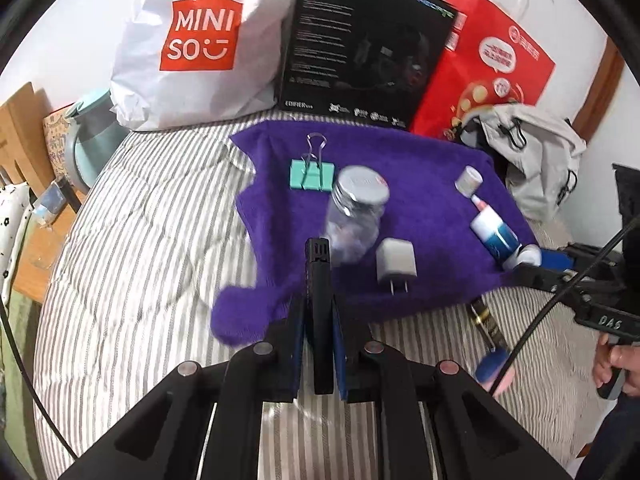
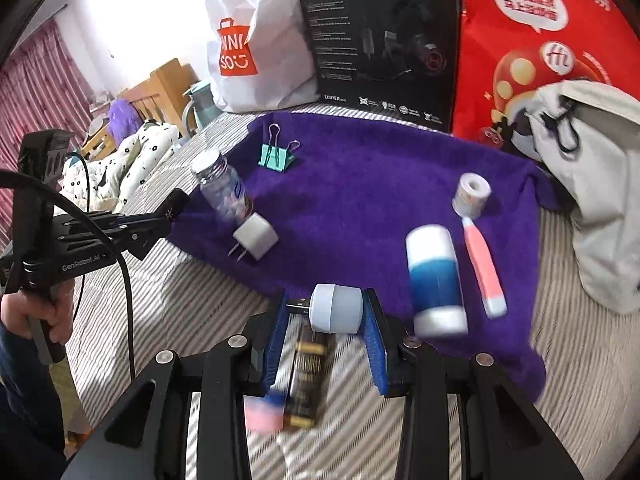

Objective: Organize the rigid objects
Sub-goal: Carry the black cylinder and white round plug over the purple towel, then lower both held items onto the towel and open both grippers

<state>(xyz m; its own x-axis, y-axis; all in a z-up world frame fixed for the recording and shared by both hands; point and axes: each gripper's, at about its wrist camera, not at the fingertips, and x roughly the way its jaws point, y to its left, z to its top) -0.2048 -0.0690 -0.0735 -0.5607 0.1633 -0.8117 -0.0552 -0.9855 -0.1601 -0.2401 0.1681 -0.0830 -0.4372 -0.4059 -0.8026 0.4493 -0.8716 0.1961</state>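
Striped bed (image 1: 140,240): blurred jar (image 1: 356,216), R gripper (image 2: 326,312) cut off.

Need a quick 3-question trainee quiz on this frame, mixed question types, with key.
1. True or false: the left gripper holds a slim black object.
2. Which item sits between the right gripper's fingers?
A. mint binder clip
B. white USB plug
C. pink toothbrush
3. Fill in: the white charger cube lies on the ____ towel.

Key: 1 true; 2 B; 3 purple.
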